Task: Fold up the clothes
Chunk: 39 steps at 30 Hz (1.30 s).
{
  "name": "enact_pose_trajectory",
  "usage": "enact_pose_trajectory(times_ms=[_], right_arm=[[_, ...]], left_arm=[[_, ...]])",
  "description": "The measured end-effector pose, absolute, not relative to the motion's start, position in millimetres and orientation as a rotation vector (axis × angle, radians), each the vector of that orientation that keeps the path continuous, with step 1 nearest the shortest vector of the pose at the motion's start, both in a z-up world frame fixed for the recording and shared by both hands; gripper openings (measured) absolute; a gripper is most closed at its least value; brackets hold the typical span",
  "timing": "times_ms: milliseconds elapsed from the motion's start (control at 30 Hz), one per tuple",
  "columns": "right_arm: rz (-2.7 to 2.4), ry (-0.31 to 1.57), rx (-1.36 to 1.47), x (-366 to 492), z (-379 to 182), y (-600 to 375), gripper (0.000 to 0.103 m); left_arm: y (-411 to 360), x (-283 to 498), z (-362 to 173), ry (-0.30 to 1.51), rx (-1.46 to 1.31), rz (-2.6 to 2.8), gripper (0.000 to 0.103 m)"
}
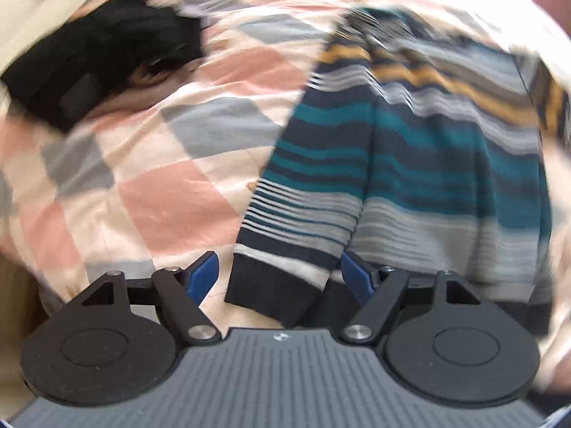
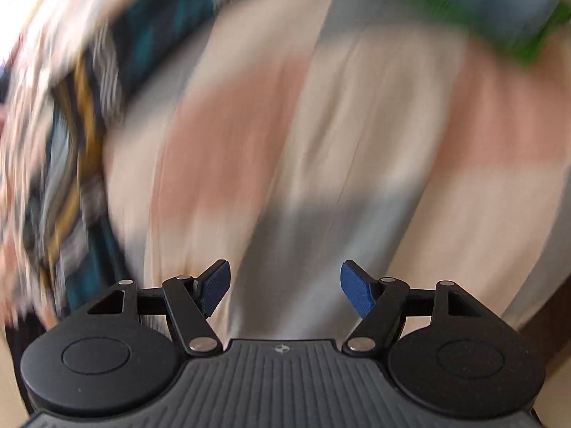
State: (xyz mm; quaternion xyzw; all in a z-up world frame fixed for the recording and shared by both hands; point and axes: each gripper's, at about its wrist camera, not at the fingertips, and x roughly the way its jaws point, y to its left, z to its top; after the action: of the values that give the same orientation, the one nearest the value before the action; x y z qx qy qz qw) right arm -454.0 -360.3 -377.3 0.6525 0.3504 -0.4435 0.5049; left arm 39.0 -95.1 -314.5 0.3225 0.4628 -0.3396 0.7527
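Note:
A striped sweater (image 1: pixel 428 149) in navy, teal, grey and mustard lies on the checked bed cover (image 1: pixel 150 164), filling the right half of the left wrist view. One sleeve (image 1: pixel 303 214) runs down toward me, and its dark cuff (image 1: pixel 271 292) lies between the blue pads of my left gripper (image 1: pixel 280 278), which stands open around it. In the blurred right wrist view the same sweater (image 2: pixel 82 135) shows along the left edge. My right gripper (image 2: pixel 285 289) is open over bare bed cover (image 2: pixel 321 142), with nothing between its fingers.
A black garment (image 1: pixel 96 60) lies bunched at the upper left of the bed in the left wrist view. A green and blue-grey item (image 2: pixel 492 10) sits at the upper right of the right wrist view, blurred. A dark edge (image 2: pixel 546 303) shows at the far right.

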Motion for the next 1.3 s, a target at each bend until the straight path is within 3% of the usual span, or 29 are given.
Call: enact_pose_trajectory(times_ms=[167, 300, 367, 400, 433, 600, 700, 833, 1000, 1067, 1200, 1300], right_arm=[[-0.913, 0.966, 1.455, -377.1, -362.9, -338.6, 0.072], [-0.903, 1.001, 1.399, -350.3, -351.3, -334.1, 0.075], [-0.927, 1.003, 1.407, -347.8, -350.6, -327.7, 0.075], [-0.940, 0.999, 1.414, -348.0, -350.0, -323.6, 0.075], [-0.949, 0.991, 1.422, -346.7, -346.4, -319.8, 0.075], [-1.005, 0.953, 1.465, -341.6, -342.3, -296.1, 0.076], [-1.028, 0.915, 1.526, -329.3, -349.5, -279.3, 0.076], [-1.035, 0.869, 1.567, -305.4, -352.0, -257.9, 0.076], [-1.052, 0.831, 1.569, -289.0, -346.7, -238.2, 0.076], [-1.065, 0.818, 1.583, -291.5, -347.1, -232.4, 0.077], [-1.104, 0.778, 1.593, -307.8, -341.7, -221.9, 0.077], [-1.144, 0.757, 1.576, -330.4, -337.3, -216.2, 0.080]], left_arm=[[-97.2, 7.3, -358.4, 0.874, 0.981, -0.883, 0.072], [-102.9, 5.7, -403.9, 0.855, 1.126, -0.959, 0.065], [-105.0, 10.8, -425.1, 0.850, 1.213, -0.978, 0.037], [-104.6, 15.7, -429.7, 0.842, 1.247, -0.985, 0.009], [-102.8, 22.7, -425.8, 0.826, 1.256, -0.999, 0.005], [-88.4, 90.7, -348.1, 0.577, 1.246, -0.967, 0.005], [-88.6, 173.9, -280.5, 0.445, 1.152, -0.848, 0.005], [-105.2, 267.7, -208.8, 0.136, 1.175, -0.716, 0.005], [-135.5, 333.7, -208.9, -0.164, 1.380, -0.607, 0.012], [-141.3, 362.4, -242.2, -0.032, 1.457, -0.585, 0.027], [-112.5, 391.0, -325.7, 0.472, 1.502, -0.486, 0.029], [-70.5, 359.1, -350.8, 0.824, 1.237, -0.522, 0.028]])
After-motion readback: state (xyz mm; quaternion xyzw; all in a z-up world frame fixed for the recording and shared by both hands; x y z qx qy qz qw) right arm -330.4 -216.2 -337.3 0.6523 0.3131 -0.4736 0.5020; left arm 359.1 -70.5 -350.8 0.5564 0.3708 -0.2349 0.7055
